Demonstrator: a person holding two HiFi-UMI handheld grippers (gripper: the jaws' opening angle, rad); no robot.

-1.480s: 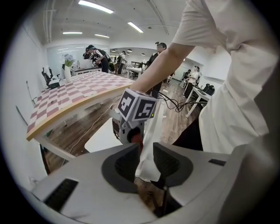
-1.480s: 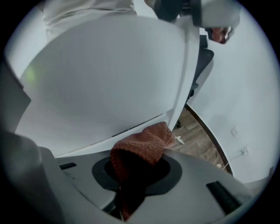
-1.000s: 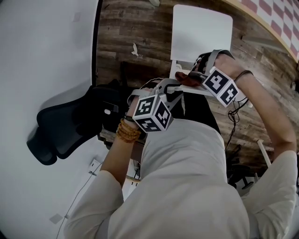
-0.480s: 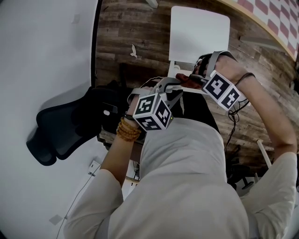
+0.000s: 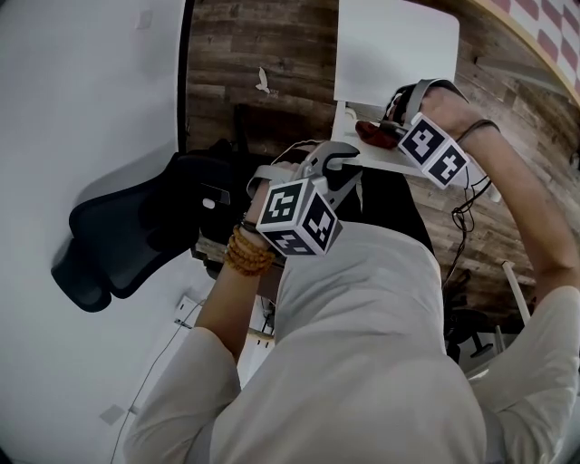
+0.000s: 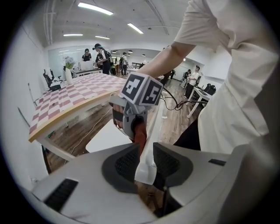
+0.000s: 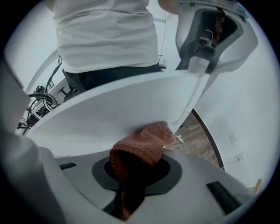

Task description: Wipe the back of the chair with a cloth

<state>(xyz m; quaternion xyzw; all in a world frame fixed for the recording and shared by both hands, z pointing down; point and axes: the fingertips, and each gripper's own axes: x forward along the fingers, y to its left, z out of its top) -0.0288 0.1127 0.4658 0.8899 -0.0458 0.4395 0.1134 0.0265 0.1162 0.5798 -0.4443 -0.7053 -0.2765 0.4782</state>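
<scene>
Wall: white, at 9 o'clock in the head view, with a dark baseboard.
Office chair: black, against the wall.
Floor: dark wood planks.
Left gripper: fingers closed on the thin white edge of the chair back.
Chair: white seat at 12 o'clock; its back is mostly hidden behind both grippers.
Cloth: red-brown knit, pressed against the chair back.
Right gripper: at 1 o'clock, fingers clamped on the cloth.
Desk: checkered, cut off at the 1 o'clock corner.
</scene>
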